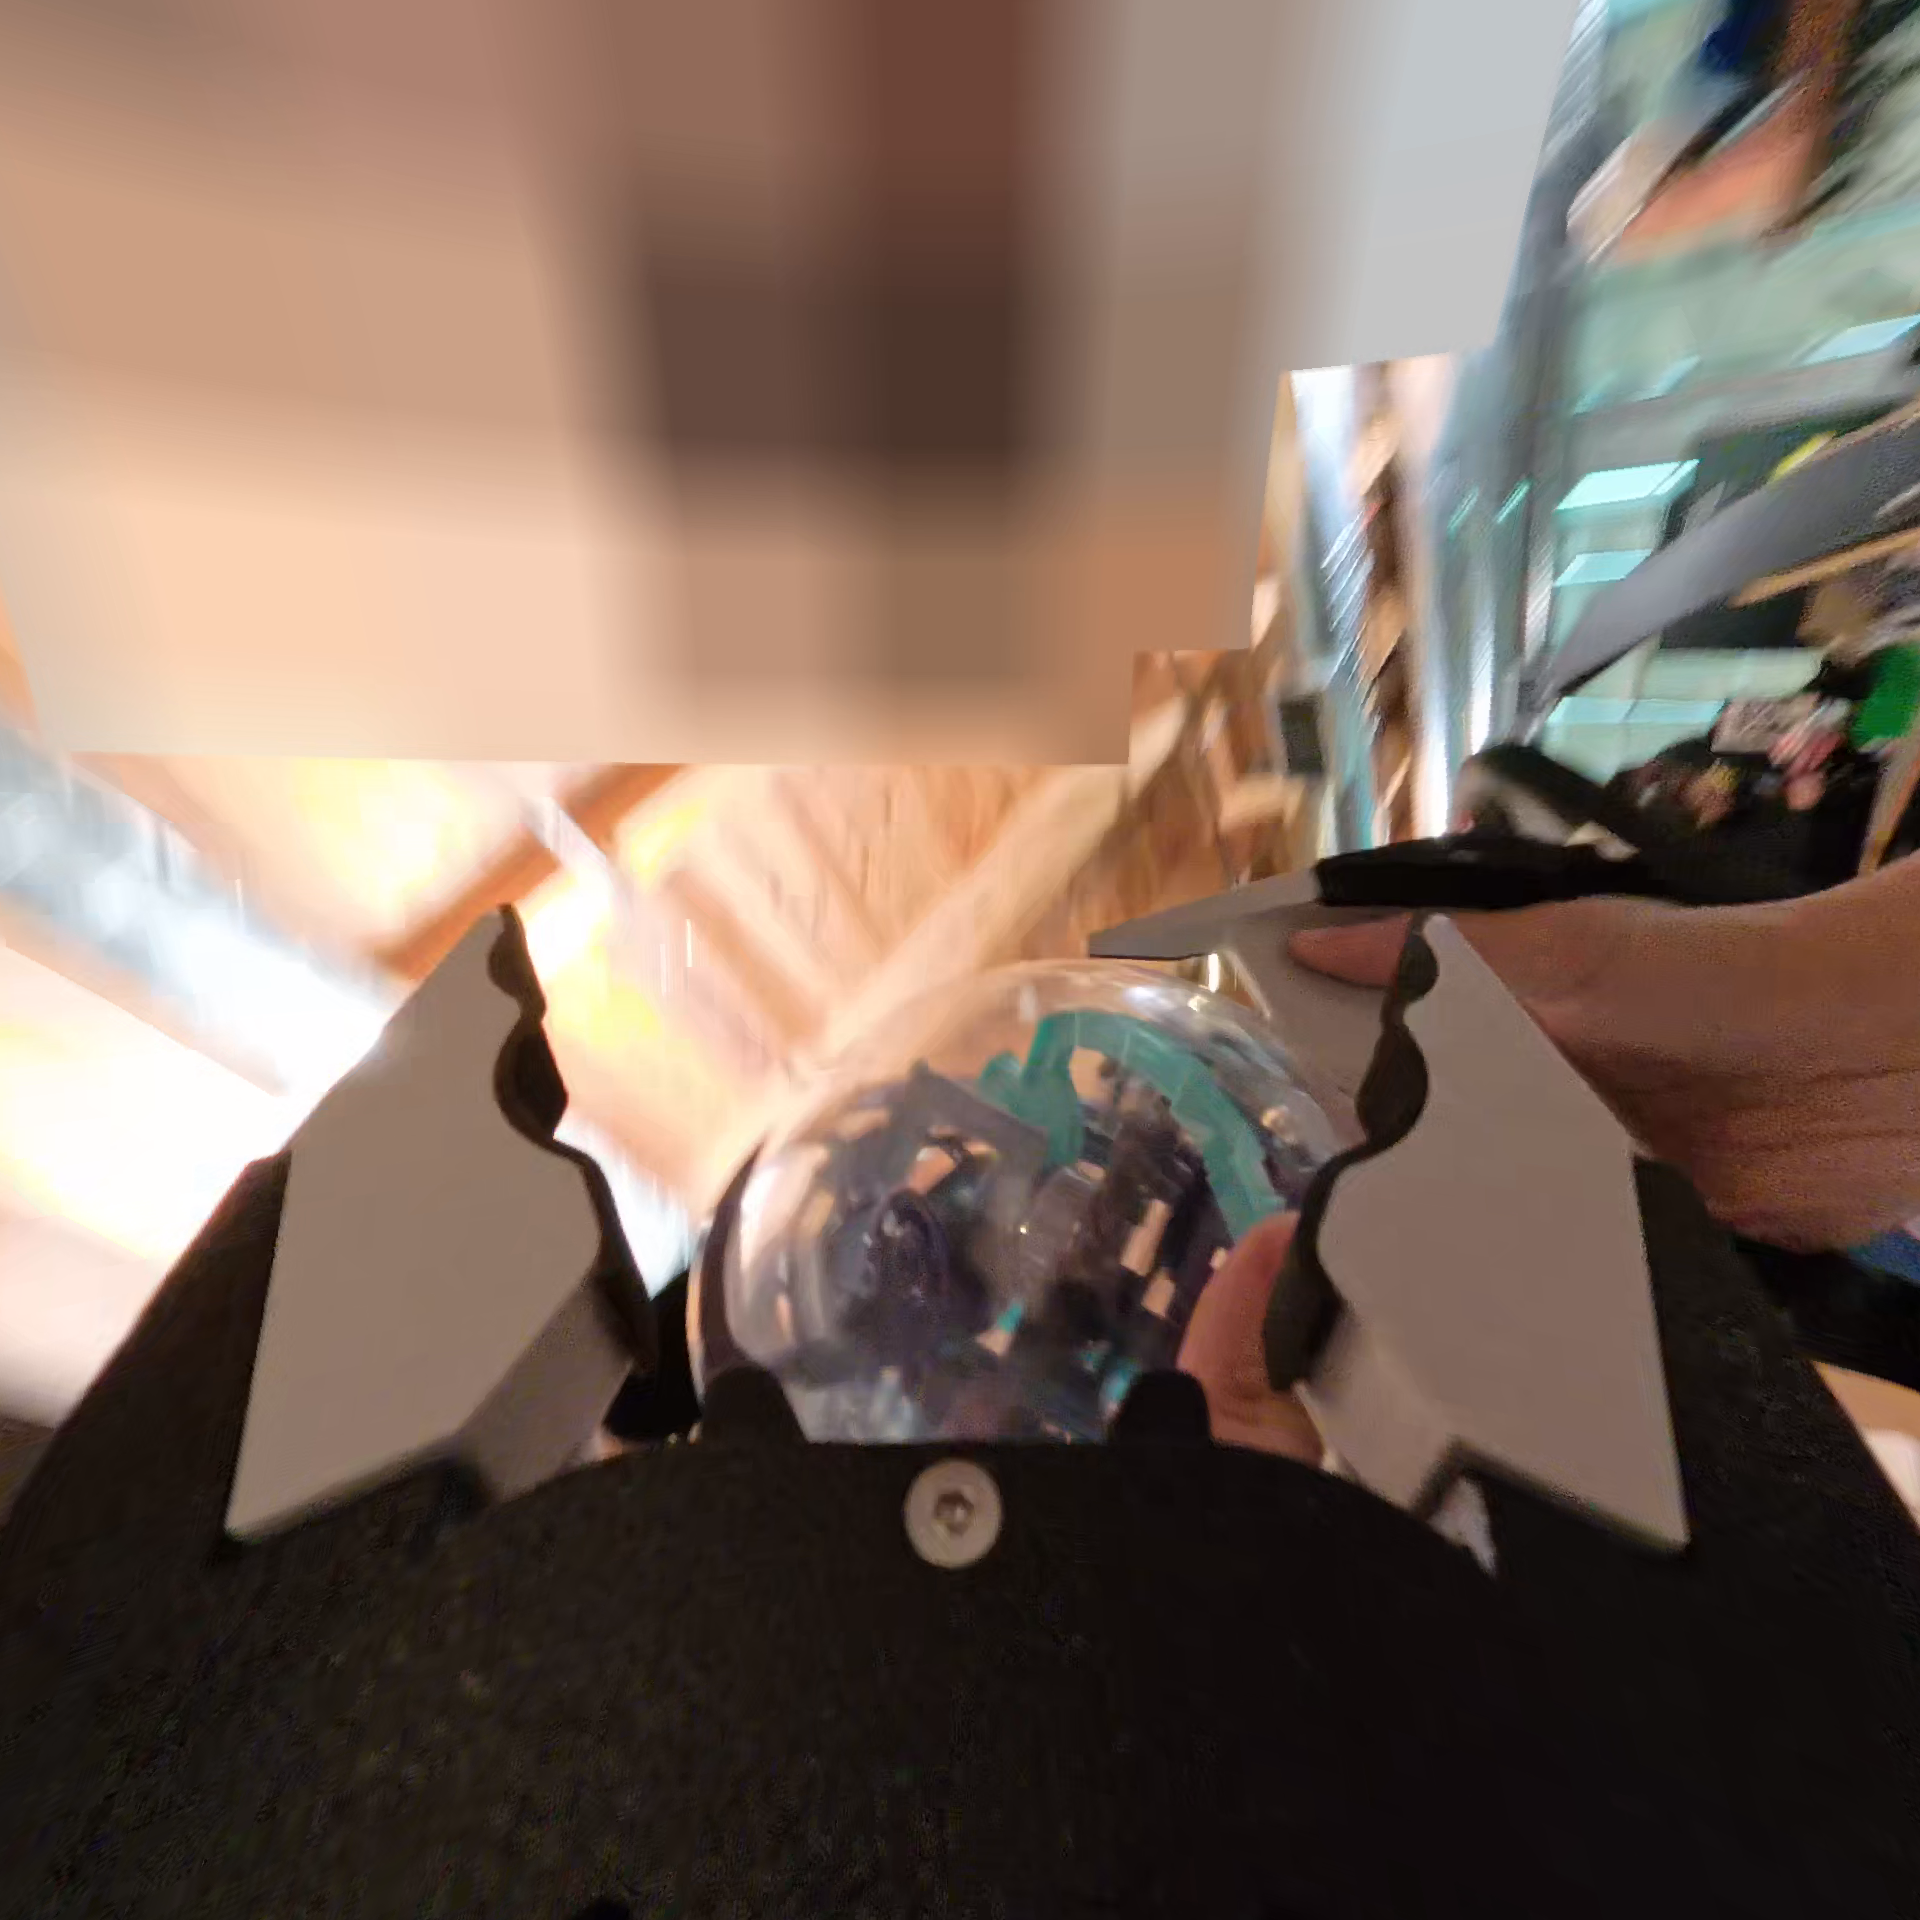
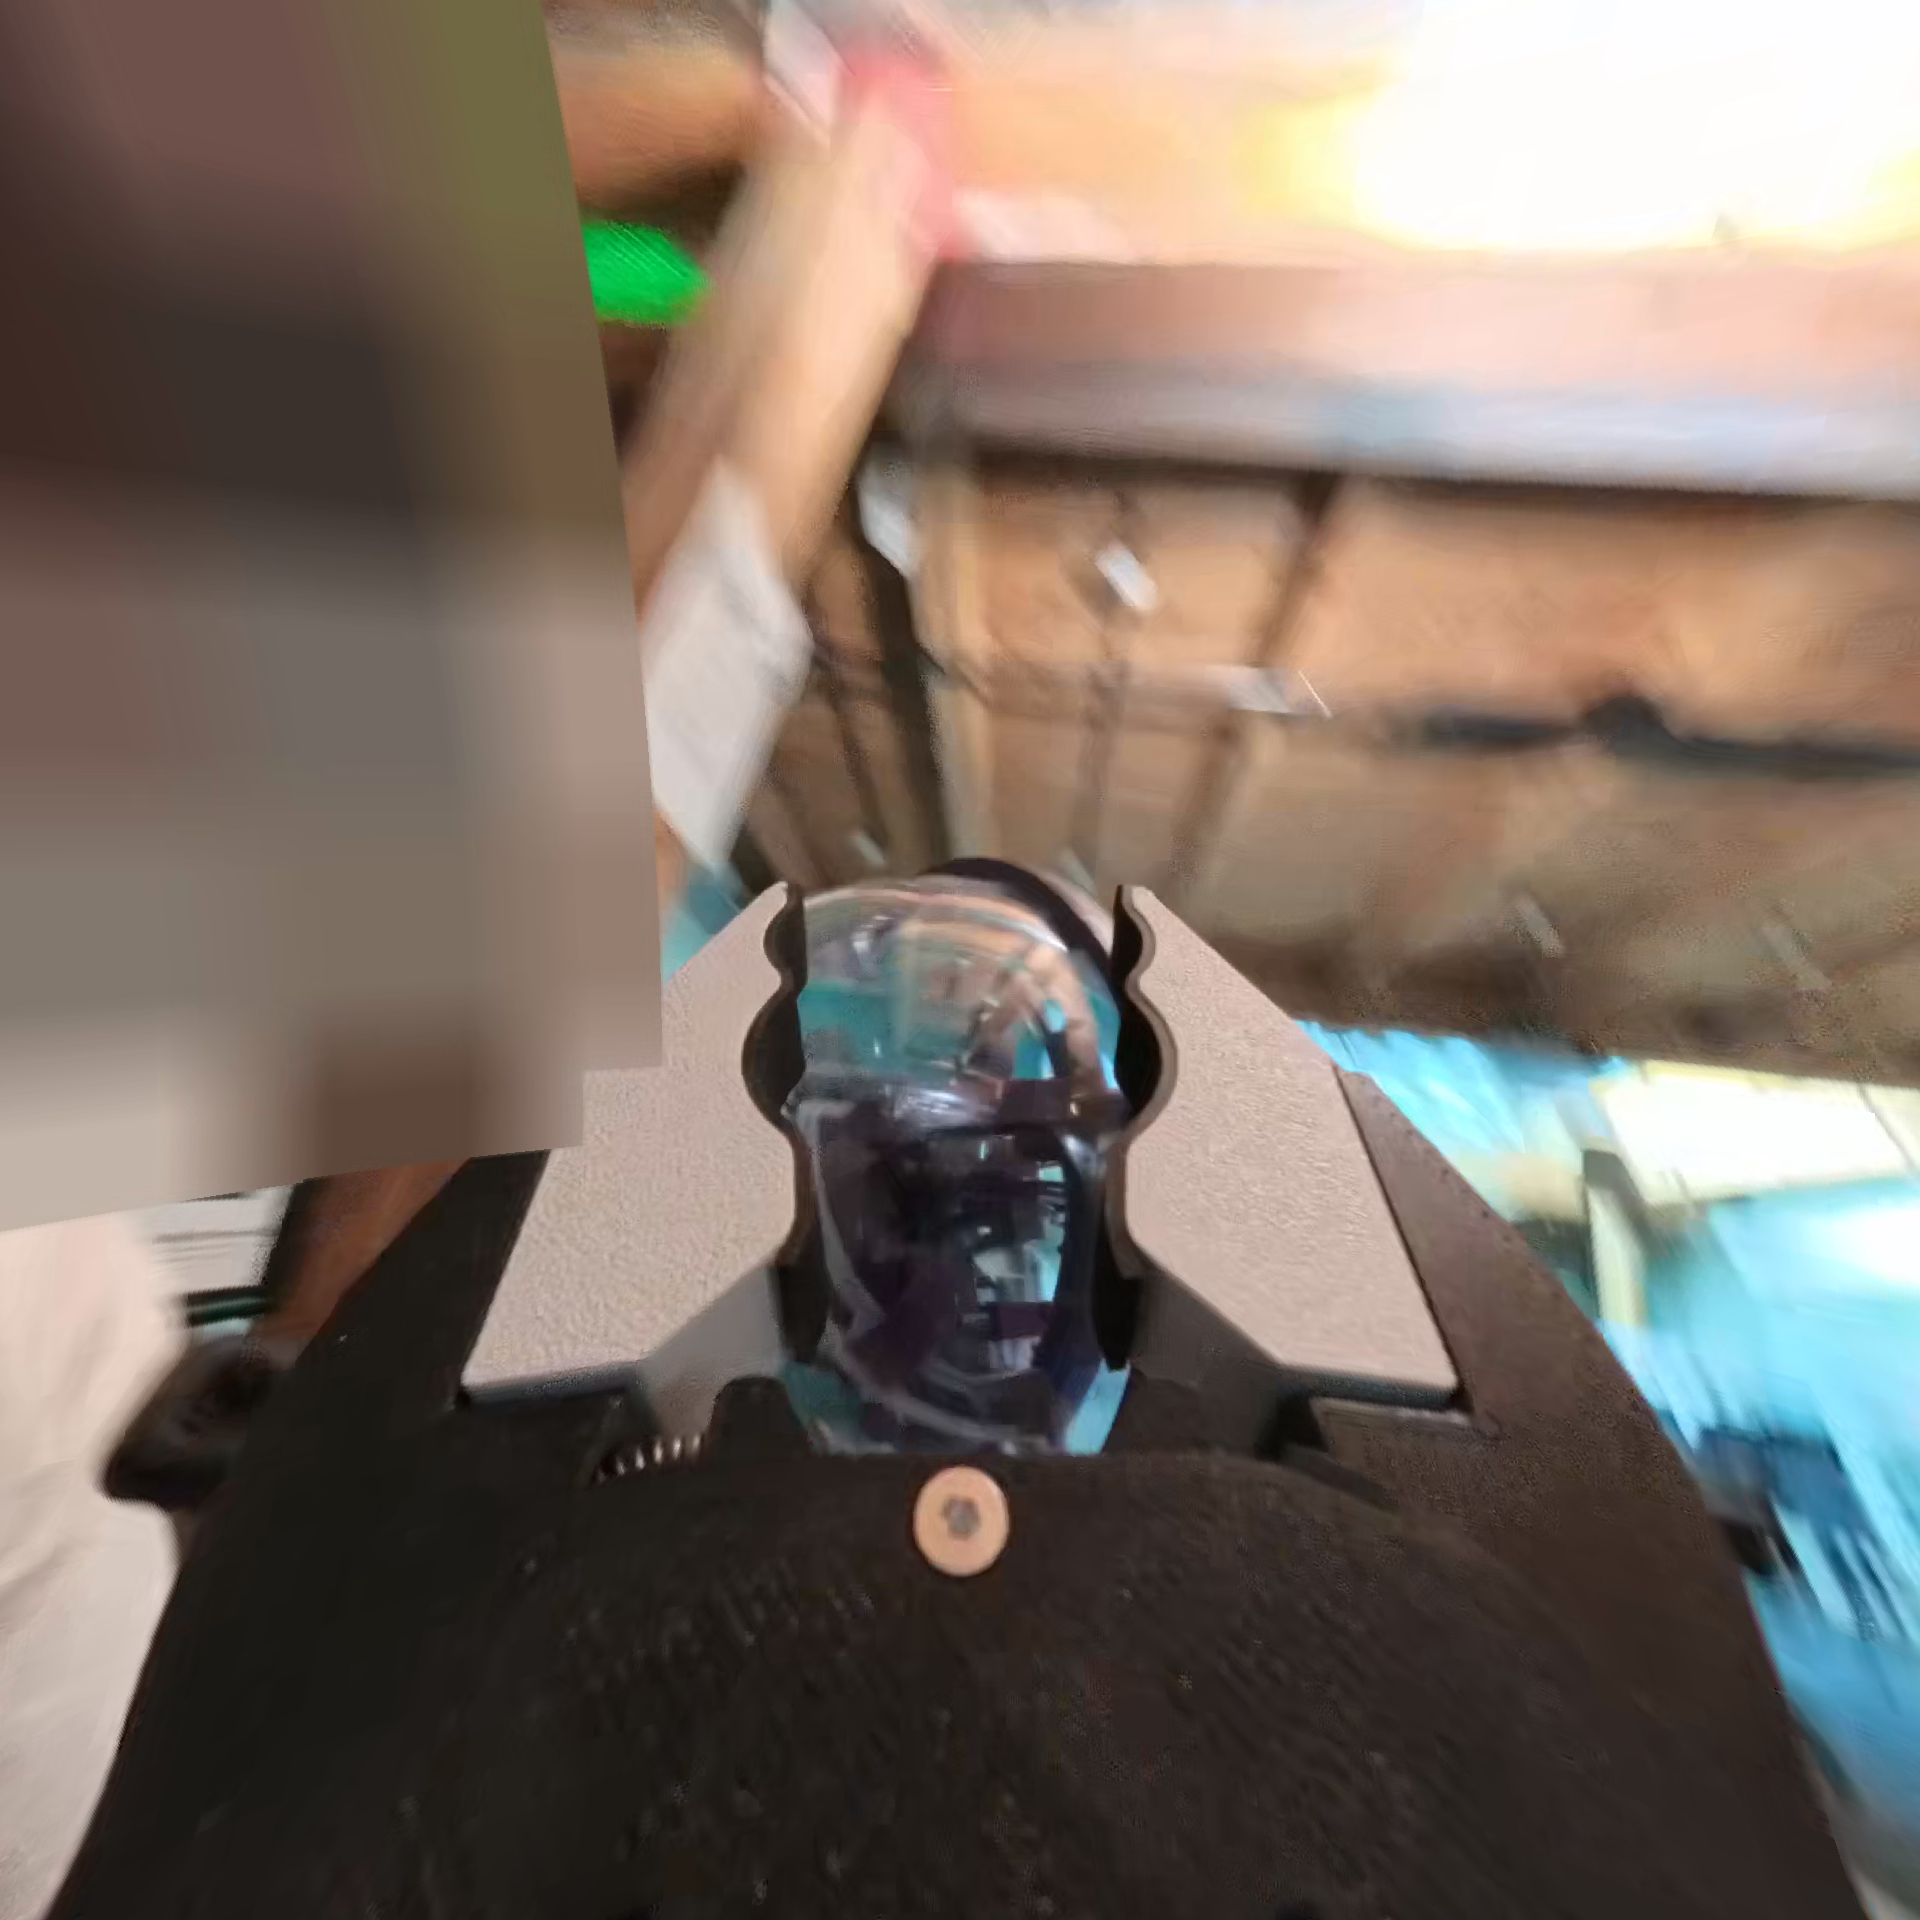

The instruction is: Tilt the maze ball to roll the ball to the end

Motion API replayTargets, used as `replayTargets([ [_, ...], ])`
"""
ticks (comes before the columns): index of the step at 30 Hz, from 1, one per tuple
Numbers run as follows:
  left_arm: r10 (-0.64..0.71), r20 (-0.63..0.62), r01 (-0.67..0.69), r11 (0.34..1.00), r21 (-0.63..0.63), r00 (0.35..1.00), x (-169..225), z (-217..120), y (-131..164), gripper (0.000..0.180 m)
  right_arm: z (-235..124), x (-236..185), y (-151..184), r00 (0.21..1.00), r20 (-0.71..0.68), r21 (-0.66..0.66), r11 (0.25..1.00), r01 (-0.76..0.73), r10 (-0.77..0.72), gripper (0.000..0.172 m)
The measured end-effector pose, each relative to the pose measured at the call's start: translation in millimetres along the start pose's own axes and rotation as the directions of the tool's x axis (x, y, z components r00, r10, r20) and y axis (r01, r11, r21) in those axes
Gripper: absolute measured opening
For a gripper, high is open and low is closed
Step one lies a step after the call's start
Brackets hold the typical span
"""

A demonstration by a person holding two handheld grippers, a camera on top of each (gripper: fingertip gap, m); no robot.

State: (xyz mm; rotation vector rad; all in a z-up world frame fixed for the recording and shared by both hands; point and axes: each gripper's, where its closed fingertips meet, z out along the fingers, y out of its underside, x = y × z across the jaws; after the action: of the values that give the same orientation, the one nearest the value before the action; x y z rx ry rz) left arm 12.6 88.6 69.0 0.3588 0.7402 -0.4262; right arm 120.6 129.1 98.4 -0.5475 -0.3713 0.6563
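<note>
The maze ball (image 1: 997, 1195) is a clear sphere with teal and dark purple tracks inside. In the left wrist view it lies low between my left gripper's (image 1: 961, 920) wide-spread fingers. It is against the right pad (image 1: 1340, 1164), with a gap to the left pad (image 1: 540, 1091). My right gripper (image 2: 956, 899) is shut on the maze ball (image 2: 956, 1039), with both pads pressed on its sides. One of its grey fingers (image 1: 1195, 925) shows over the ball in the left wrist view, with a person's hand (image 1: 1714, 1039) behind it. The small ball inside is too blurred to find.
Both backgrounds are smeared by motion. Wooden beams or shelving (image 1: 935, 831) lie beyond the ball. The right wrist view shows brown wooden panels (image 2: 1403, 675), a white sheet (image 2: 717, 665) and a teal surface (image 2: 1662, 1195).
</note>
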Motion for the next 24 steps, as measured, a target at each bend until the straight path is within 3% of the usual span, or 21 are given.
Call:
replayTargets([
  [1, -0.122, 0.03, 0.125, 0.977, -0.172, 0.992, -1.3, 3.4, 35.8, 0.157, -4.4, 30.3, 29.9, 0.988, -0.143, -0.143, 0.987, -0.074, 0.054, 0.064],
  [3, -0.398, 0.08, 0.386, 0.791, -0.475, 0.914, 16.7, -8.1, 101.9, 0.157, -23.7, 60.3, 86.7, 0.938, -0.301, -0.319, 0.908, -0.271, 0.174, 0.077],
  [4, -0.456, 0.112, 0.445, 0.739, -0.506, 0.883, 16.3, -13.7, 112.7, 0.157, -28.6, 65.3, 96.6, 0.914, -0.336, -0.313, 0.888, -0.337, 0.228, 0.075],
  [7, -0.454, 0.181, 0.487, 0.781, -0.392, 0.873, -10.6, -19.2, 106.9, 0.157, -19.9, 61.8, 80.6, 0.907, -0.293, -0.212, 0.905, -0.369, 0.302, 0.058],
  [13, -0.456, 0.184, 0.491, 0.782, -0.383, 0.871, -3.8, -19.6, 111.5, 0.157, -24.3, 65.5, 85.3, 0.927, -0.318, -0.265, 0.92, -0.289, 0.2, 0.059],
  [24, -0.386, 0.131, 0.407, 0.849, -0.336, 0.913, -3.8, -13.1, 94.6, 0.157, -21.2, 62.7, 75.4, 0.935, -0.294, -0.223, 0.937, -0.269, 0.198, 0.057],
])
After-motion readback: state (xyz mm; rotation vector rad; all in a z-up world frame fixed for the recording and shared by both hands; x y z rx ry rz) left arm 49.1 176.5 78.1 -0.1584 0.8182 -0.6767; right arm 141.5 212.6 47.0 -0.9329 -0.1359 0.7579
